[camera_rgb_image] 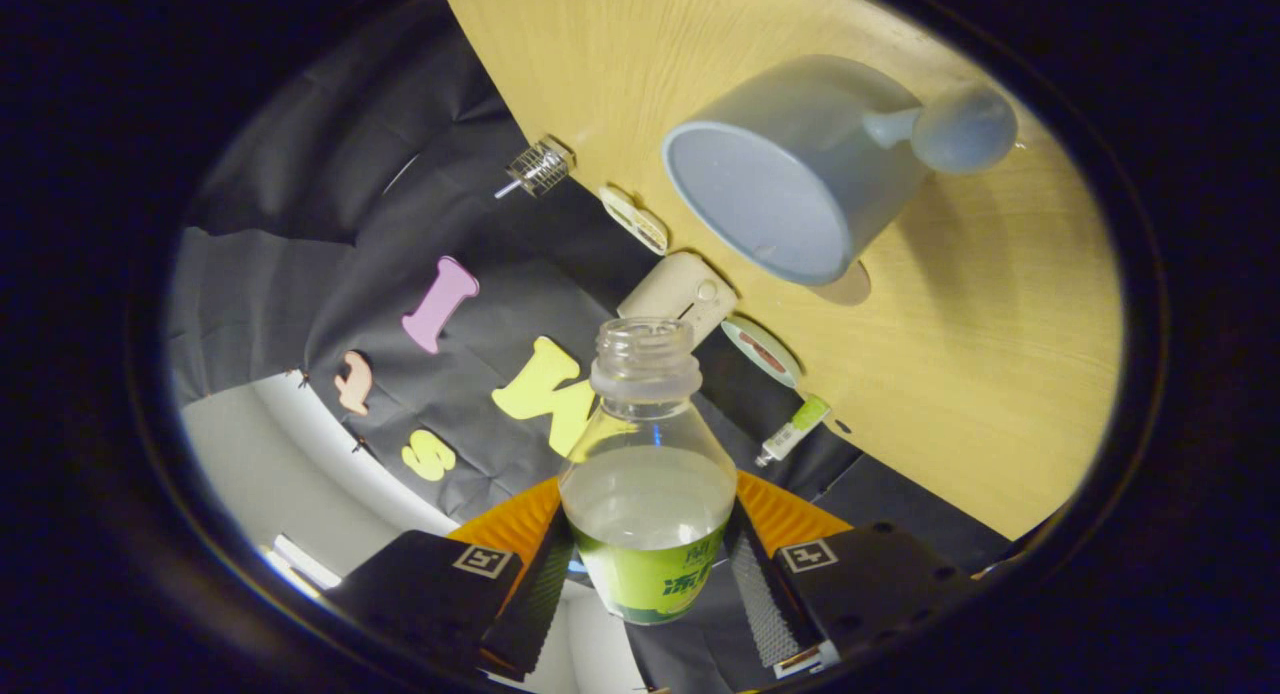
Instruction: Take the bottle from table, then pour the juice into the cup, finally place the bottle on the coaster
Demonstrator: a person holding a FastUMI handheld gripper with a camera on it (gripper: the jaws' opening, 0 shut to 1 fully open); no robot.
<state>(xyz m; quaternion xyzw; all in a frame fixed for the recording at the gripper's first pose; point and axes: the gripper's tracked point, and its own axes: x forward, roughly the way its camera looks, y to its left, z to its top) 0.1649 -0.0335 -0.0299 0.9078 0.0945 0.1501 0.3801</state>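
My gripper [648, 564] is shut on a clear plastic bottle [648, 474] with a green label, both fingers pressing its sides. The bottle has no cap and holds pale liquid up to its shoulder. The whole view is rolled, so the wooden table [1000, 374] stands tilted beyond the bottle. A light blue cup [790, 174] with a round-knobbed handle stands on the table beyond the bottle's mouth, its opening turned toward me and apparently dry inside. A thin round coaster [845, 286] peeks out from under the cup's near rim.
Along the table's far edge lie small items: a wire-mesh piece [540, 167], a flat oval object [633, 217], a cream box-like device [680, 296], a round lid-like disc [762, 351] and a small green-capped tube [792, 430]. The booth's black cloth wall hangs behind.
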